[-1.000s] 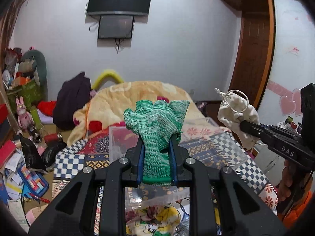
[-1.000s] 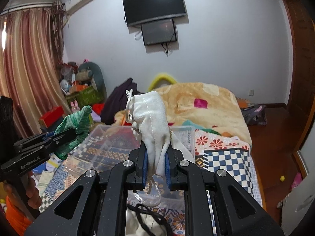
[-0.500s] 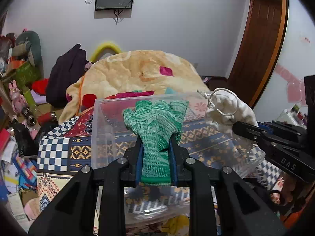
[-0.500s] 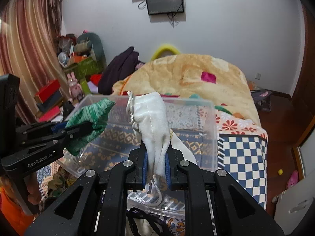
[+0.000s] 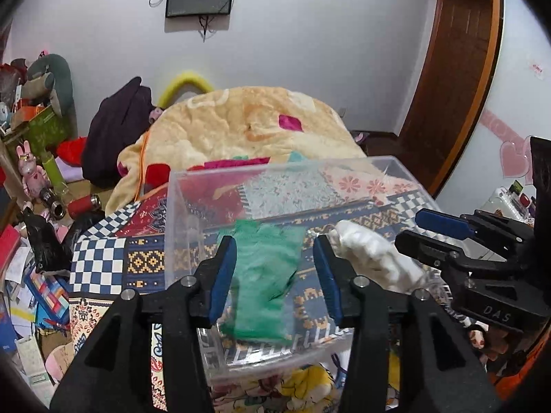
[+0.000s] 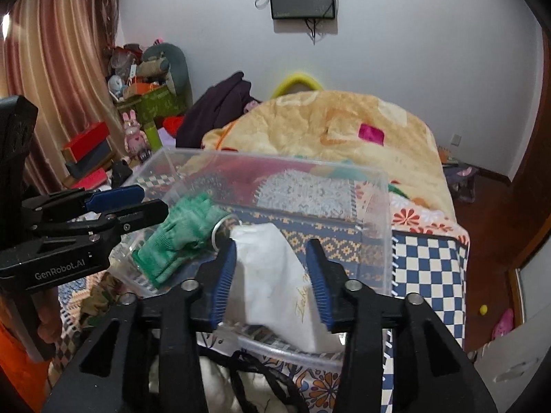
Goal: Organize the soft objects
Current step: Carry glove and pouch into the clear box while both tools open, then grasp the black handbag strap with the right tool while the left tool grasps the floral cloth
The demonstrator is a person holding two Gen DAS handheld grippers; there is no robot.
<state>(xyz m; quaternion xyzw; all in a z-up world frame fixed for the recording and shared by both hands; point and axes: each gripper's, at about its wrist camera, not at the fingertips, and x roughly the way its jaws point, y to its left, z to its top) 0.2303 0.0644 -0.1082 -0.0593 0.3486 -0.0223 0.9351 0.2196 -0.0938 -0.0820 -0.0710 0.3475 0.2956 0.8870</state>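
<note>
A green knitted glove (image 5: 265, 282) lies inside the clear plastic box (image 5: 275, 168), between and below the spread jaws of my left gripper (image 5: 275, 272). Those jaws are opening and the pads do not touch the glove. A white drawstring pouch (image 6: 275, 282) lies in the same box (image 6: 275, 161), to the right of the glove (image 6: 179, 237). My right gripper (image 6: 272, 278) is over it with jaws opening and pads clear of the cloth. Each view shows the other gripper: the right (image 5: 409, 228) beside the pouch (image 5: 375, 261), the left (image 6: 155, 201) above the glove.
The box stands on a bed with a patterned quilt (image 5: 103, 258) and a heaped yellow blanket (image 5: 241, 127) behind it. Loose cloth lies in front of the box (image 6: 220, 378). Toys, boxes and papers crowd the floor at the left (image 5: 34, 186). A wooden door (image 5: 454, 69) is at the right.
Both grippers came down over the box, then opened. The green glove and the white pouch left the pads and dropped into the box.
</note>
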